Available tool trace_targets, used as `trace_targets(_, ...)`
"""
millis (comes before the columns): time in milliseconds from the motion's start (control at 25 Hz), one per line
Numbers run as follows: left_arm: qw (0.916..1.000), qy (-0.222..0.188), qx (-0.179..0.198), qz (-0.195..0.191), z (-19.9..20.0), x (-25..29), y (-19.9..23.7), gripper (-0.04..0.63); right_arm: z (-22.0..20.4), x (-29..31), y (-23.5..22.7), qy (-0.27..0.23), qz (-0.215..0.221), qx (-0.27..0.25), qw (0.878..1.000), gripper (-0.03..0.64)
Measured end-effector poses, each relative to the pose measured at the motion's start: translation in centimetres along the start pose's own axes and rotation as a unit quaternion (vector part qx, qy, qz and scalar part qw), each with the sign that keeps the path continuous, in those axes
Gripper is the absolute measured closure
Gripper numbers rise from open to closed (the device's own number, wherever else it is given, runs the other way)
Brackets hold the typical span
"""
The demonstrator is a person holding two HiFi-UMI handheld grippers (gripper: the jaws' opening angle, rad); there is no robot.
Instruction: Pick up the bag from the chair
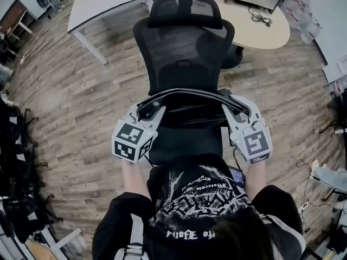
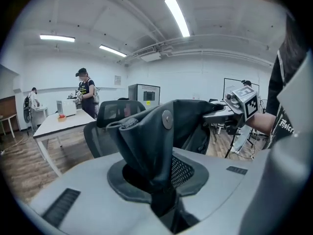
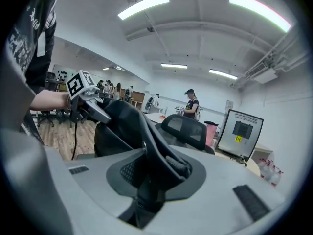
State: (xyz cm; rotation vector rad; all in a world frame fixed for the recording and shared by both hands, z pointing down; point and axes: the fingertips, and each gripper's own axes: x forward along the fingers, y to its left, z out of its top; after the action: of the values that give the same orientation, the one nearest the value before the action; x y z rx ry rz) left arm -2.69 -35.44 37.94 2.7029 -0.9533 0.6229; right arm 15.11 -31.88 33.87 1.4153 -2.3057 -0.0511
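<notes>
Left tool (image 2: 164, 192) and right tool (image 3: 146, 187) each clamp a top corner of the black bag (image 1: 187, 112); soft, probably light, it sags above the chair (image 1: 184, 53).

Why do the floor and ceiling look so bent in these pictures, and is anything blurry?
Wide-angle lenses: head view bows the floor planks around the chair; left gripper view curves the ceiling light inside a dark round border; right gripper view does likewise, with the bag close up and slightly soft.
</notes>
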Motion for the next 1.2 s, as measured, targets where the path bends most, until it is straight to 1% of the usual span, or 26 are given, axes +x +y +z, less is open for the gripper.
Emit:
trace_targets(80, 1.0000, -0.007, 0.001, -0.003, 0.5, -0.2, -0.1, 0.517, 0.9, -0.3, -0.2, -0.005, -0.011, -0.009, 1.000, 0.529)
trace_targets(200, 0.9999, -0.004, 0.009, -0.003, 0.9, -0.3, -0.1, 0.517, 1.2, -0.3, -0.3, -0.008, -0.018, -0.015, 1.000, 0.529)
trace_targets(400, 0.9997, 0.007, 0.023, 0.000, 0.8, 0.0, -0.2, 0.517, 0.4, -0.3, -0.4, 0.002, -0.021, -0.012, 1.000, 0.529)
trace_targets(640, 0.9997, 0.008, 0.024, -0.007, 0.7, 0.4, 0.0, 0.517, 0.2, 0.3, -0.5, 0.008, -0.024, -0.012, 1.000, 0.529)
trace_targets(840, 0.9995, 0.017, 0.027, 0.001, 0.3, 0.9, 0.7, 0.517, -0.2, 0.7, -0.3, 0.014, -0.029, -0.016, 0.999, 0.531)
trace_targets(1000, 0.9992, 0.024, 0.032, -0.008, -0.4, 0.9, 0.4, 0.517, -1.0, 0.7, 0.1, 0.021, -0.028, -0.011, 0.999, 0.531)
trace_targets(1200, 0.9989, 0.032, 0.032, -0.010, -1.0, 1.1, 0.6, 0.517, -1.5, 1.1, 0.4, 0.030, -0.030, -0.016, 0.999, 0.531)
